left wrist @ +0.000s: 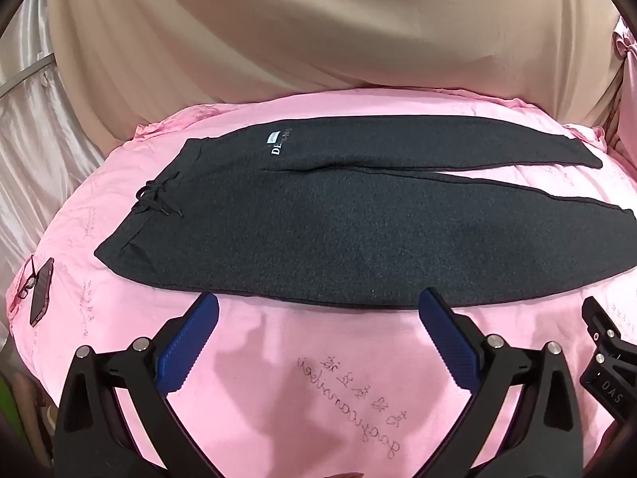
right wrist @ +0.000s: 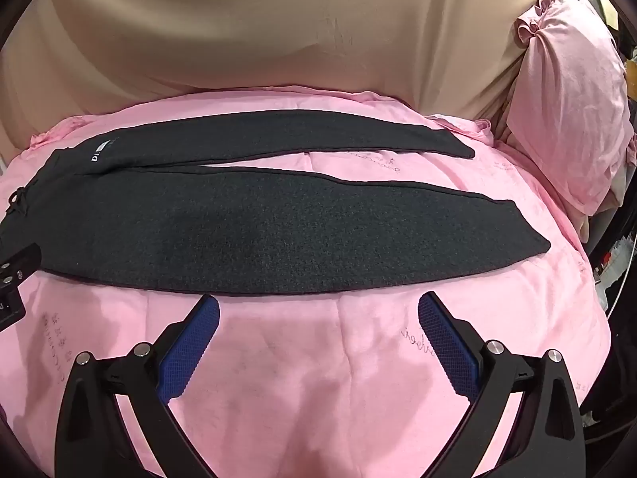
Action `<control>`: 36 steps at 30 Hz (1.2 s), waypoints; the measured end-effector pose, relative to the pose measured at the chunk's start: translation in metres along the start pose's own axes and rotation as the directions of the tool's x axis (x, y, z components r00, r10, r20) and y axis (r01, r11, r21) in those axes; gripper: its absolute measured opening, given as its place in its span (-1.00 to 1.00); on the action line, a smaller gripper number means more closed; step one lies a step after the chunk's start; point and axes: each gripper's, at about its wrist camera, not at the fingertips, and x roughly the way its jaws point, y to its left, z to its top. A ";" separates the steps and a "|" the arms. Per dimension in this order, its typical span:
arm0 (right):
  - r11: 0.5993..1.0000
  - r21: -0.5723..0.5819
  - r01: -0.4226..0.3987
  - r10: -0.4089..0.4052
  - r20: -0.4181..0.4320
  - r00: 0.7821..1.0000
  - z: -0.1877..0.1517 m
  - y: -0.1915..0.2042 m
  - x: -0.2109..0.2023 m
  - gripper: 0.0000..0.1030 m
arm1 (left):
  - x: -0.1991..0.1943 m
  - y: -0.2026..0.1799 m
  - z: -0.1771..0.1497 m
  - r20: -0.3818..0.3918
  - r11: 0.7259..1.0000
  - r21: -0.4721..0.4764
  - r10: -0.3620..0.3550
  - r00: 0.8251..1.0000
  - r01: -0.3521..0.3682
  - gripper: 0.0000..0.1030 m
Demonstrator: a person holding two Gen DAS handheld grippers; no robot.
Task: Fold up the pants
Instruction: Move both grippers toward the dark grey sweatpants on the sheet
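Pants (left wrist: 318, 231): dark grey knit, one pair, laid flat and unfolded across a pink sheet (left wrist: 278, 378). Waist to the left with tied drawstring (left wrist: 155, 199); two legs run right, parted in a narrow V, far leg with a white logo (left wrist: 280, 144).

Left gripper (left wrist: 318, 310): jaws spread wide, holding nothing, poised just short of the near leg's edge, toward the waist half.

Right gripper (right wrist: 318, 312): jaws likewise wide, nothing held, just short of the same edge, toward the cuff half.

Step, as judged: the start; no fold made. The next move likely calls for pinching the near leg's edge at both points and carrying it over onto the far leg, keeping the cloth taut between grips.

Left view only: drawstring in full, a phone (left wrist: 42, 290) and glasses (left wrist: 28, 283) at the sheet's left edge, part of the right gripper at the frame's right.

Right view only: both cuffs (right wrist: 529, 231) whole, a pink pillow (right wrist: 569, 111) far right.
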 end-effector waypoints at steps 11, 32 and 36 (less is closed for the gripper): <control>1.000 0.000 0.003 -0.003 -0.005 1.000 0.001 0.002 0.003 0.90 | 0.002 -0.002 -0.002 0.011 1.000 0.001 0.003 1.000 -0.003 0.91; 1.000 0.000 0.000 0.000 -0.003 1.000 0.001 0.003 0.002 0.90 | 0.002 0.006 0.003 0.013 1.000 -0.006 -0.003 1.000 0.003 0.91; 1.000 0.001 0.001 -0.001 -0.004 1.000 0.001 0.003 0.003 0.90 | 0.002 0.006 0.004 0.011 1.000 -0.003 0.000 1.000 0.000 0.91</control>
